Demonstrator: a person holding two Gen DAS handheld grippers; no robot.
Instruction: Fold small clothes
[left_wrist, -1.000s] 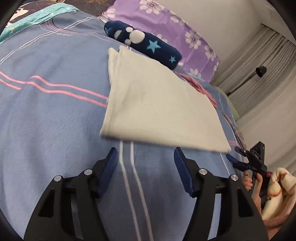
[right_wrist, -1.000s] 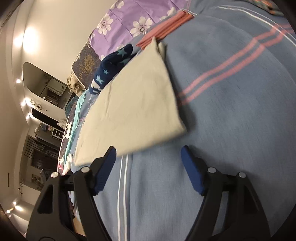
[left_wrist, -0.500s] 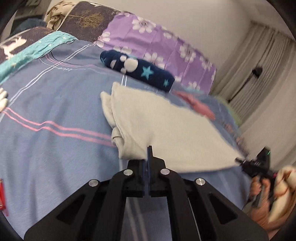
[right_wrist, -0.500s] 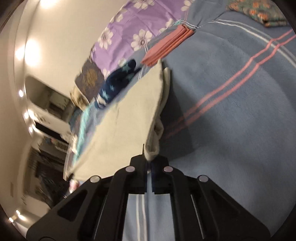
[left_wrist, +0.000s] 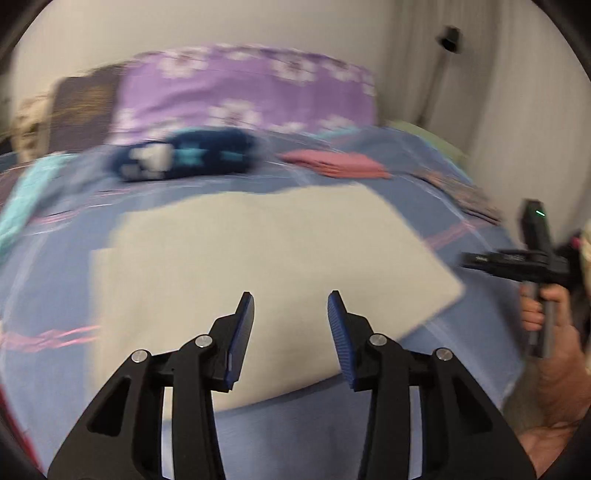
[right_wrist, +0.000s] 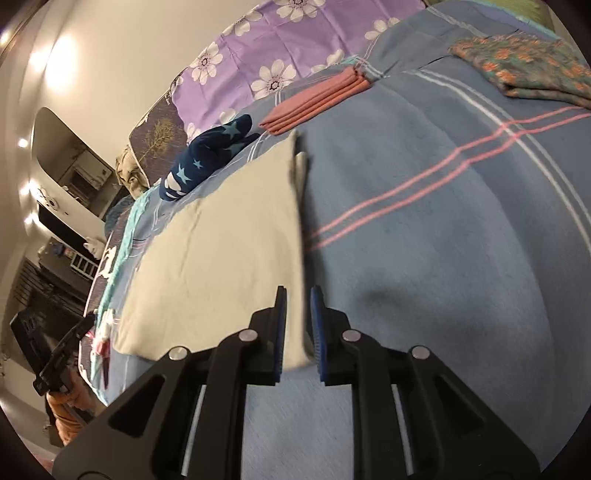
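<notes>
A cream cloth (left_wrist: 258, 251) lies flat on the blue striped bedspread (left_wrist: 369, 424), with a second layer showing along its left edge. My left gripper (left_wrist: 291, 295) hovers over its near edge. Its jaws are opening, and nothing is between them. In the right wrist view the same cream cloth (right_wrist: 221, 251) stretches away to the left. My right gripper (right_wrist: 298, 288) is at the cloth's near right corner, jaws a narrow gap apart and opening. The corner shows in that gap, but the pads do not press on it. A hand (left_wrist: 554, 332) holds the right gripper at the right edge.
A navy star-patterned roll (right_wrist: 207, 158), a folded pink cloth (right_wrist: 317, 99) and a purple flowered pillow (right_wrist: 277, 55) lie beyond the cream cloth. A green and orange flowered cloth (right_wrist: 524, 70) is at the far right, and a teal cloth (left_wrist: 18, 206) at the left.
Both grippers closed on the cloth's near corners and have now let go with their jaws parting. The cloth has settled flat. The left gripper rose and rolled level.
</notes>
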